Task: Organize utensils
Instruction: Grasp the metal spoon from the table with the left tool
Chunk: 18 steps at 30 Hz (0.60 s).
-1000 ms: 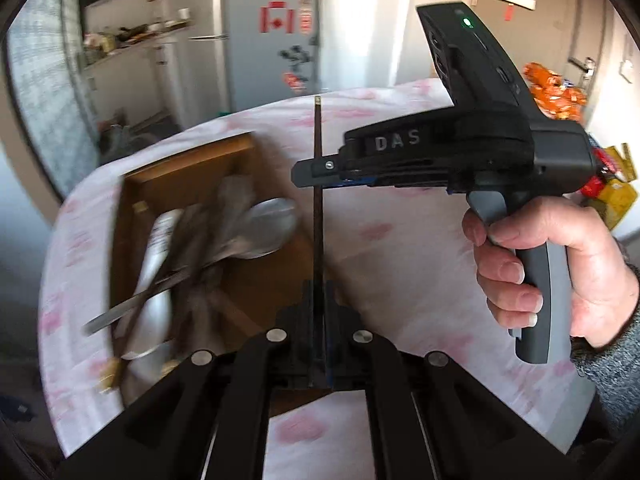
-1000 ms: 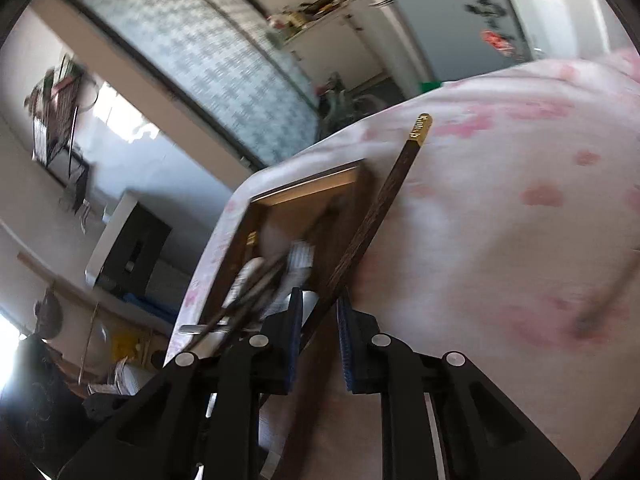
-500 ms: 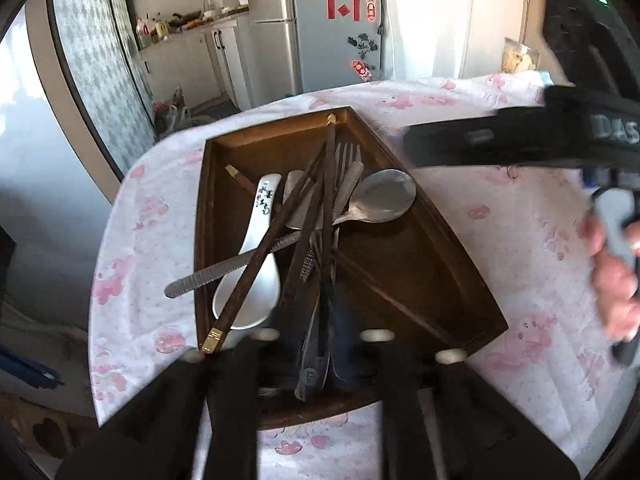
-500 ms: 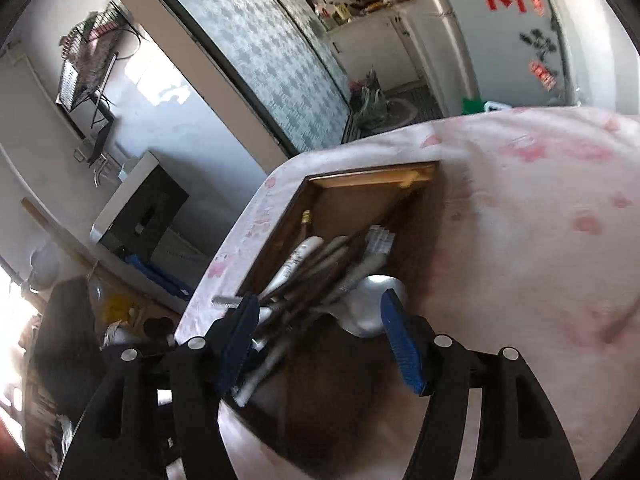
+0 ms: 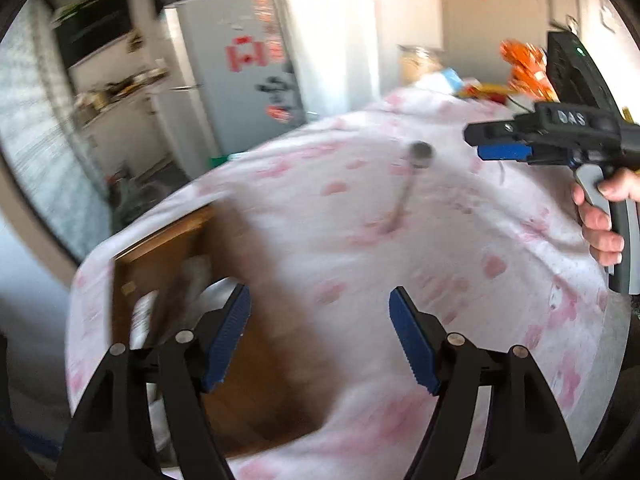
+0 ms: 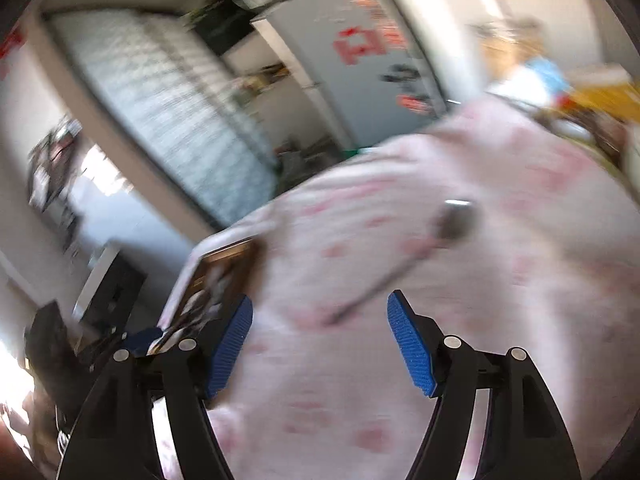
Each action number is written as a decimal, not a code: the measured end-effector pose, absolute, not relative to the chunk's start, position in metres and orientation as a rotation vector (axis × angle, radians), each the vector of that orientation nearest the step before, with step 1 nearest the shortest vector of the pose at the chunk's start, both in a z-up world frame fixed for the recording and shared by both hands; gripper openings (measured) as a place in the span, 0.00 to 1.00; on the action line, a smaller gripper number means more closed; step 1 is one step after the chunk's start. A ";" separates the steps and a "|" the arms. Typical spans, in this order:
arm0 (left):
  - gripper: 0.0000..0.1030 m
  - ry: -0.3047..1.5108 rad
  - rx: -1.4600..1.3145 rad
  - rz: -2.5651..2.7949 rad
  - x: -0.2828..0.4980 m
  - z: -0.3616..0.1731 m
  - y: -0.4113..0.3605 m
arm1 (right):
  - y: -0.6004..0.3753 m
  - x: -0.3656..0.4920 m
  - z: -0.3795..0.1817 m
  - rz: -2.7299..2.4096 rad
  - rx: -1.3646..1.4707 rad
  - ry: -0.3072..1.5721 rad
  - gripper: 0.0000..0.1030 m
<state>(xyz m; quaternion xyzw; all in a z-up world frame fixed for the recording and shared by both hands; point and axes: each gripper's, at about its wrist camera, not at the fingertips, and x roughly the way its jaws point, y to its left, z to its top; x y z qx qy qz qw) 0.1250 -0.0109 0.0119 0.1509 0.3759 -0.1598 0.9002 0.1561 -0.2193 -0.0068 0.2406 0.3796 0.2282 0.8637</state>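
Observation:
Both views are motion-blurred. A metal spoon (image 5: 412, 176) lies alone on the pink-flowered tablecloth (image 5: 460, 280), ahead of both grippers. The wooden tray (image 5: 160, 248) with several utensils sits at the table's left end, showing again as the tray (image 6: 224, 264) in the right wrist view. My left gripper (image 5: 320, 332) hovers over the cloth by the tray's right wall, its jaws opening with nothing between them. My right gripper (image 6: 320, 340) is also opening and empty, and the spoon (image 6: 400, 272) lies just beyond its fingertips. The right gripper (image 5: 480, 144) appears at upper right, held by a hand (image 5: 604, 216).
Orange and yellow packets (image 5: 528, 68) crowd the table's far right end. A grey fridge (image 5: 240, 60) and a kitchen counter stand behind the table. The table's rounded edge drops off at left, just past the tray.
Both grippers were shut on dark chopsticks a second ago. They let them go over the tray, opened wide, and swung right towards the lone spoon.

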 end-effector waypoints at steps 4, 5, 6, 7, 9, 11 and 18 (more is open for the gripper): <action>0.73 0.797 0.365 -0.398 0.159 -0.008 -0.060 | -0.257 0.177 -0.029 0.385 0.554 0.834 0.69; 0.73 0.797 0.377 -0.411 0.164 -0.012 -0.067 | -0.262 0.188 -0.035 0.366 0.553 0.848 0.69; 0.73 0.799 0.405 -0.420 0.175 -0.018 -0.081 | -0.263 0.194 -0.037 0.361 0.551 0.854 0.67; 0.73 0.801 0.417 -0.422 0.182 -0.020 -0.086 | -0.262 0.204 -0.041 0.356 0.545 0.866 0.65; 0.73 0.814 0.424 -0.429 0.200 -0.028 -0.097 | -0.256 0.218 -0.044 0.350 0.521 0.877 0.63; 0.73 0.830 0.410 -0.435 0.215 -0.034 -0.103 | -0.246 0.230 -0.047 0.332 0.516 0.905 0.63; 0.73 0.885 0.383 -0.471 0.240 -0.054 -0.111 | -0.223 0.231 -0.060 0.280 0.498 0.905 0.51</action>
